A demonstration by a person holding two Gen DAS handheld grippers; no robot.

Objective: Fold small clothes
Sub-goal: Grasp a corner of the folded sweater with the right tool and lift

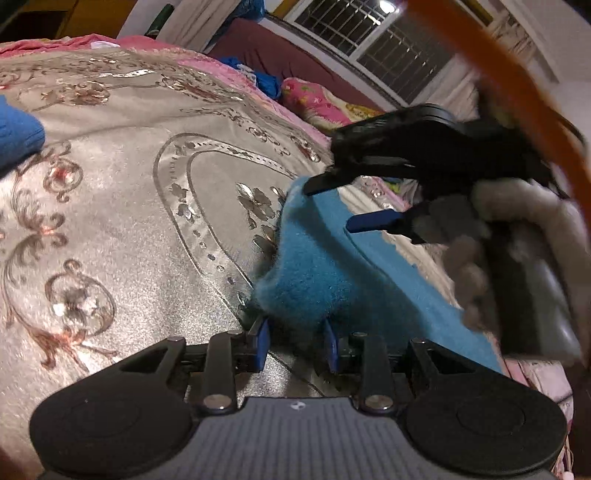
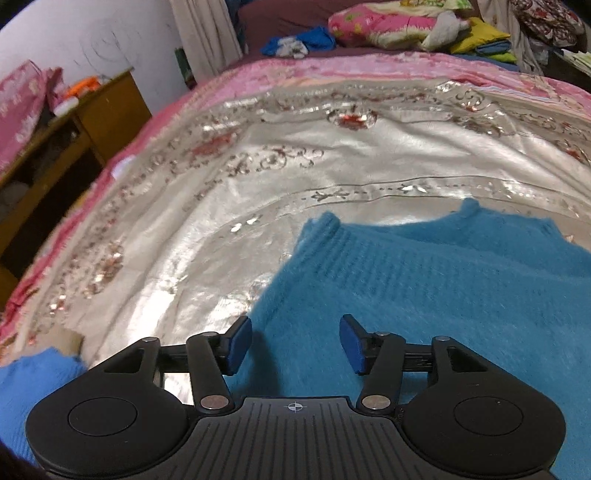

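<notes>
A fuzzy teal knit sweater (image 2: 424,295) lies on the silver patterned bedspread (image 2: 258,184). My right gripper (image 2: 293,343) is open and hovers just over the sweater's near part, holding nothing. In the left wrist view the sweater (image 1: 314,273) bunches up between the blue pads of my left gripper (image 1: 295,343), whose jaws stand partly apart with cloth pushed between them. The right gripper (image 1: 347,206) also shows there, open, above the sweater's far edge, held by a hand in a fluffy sleeve.
A second blue garment (image 1: 16,134) lies at the bedspread's left edge; it also shows at the lower left of the right wrist view (image 2: 33,384). A wooden cabinet (image 2: 74,125) stands left of the bed. Pillows and clothes (image 2: 388,22) are piled behind.
</notes>
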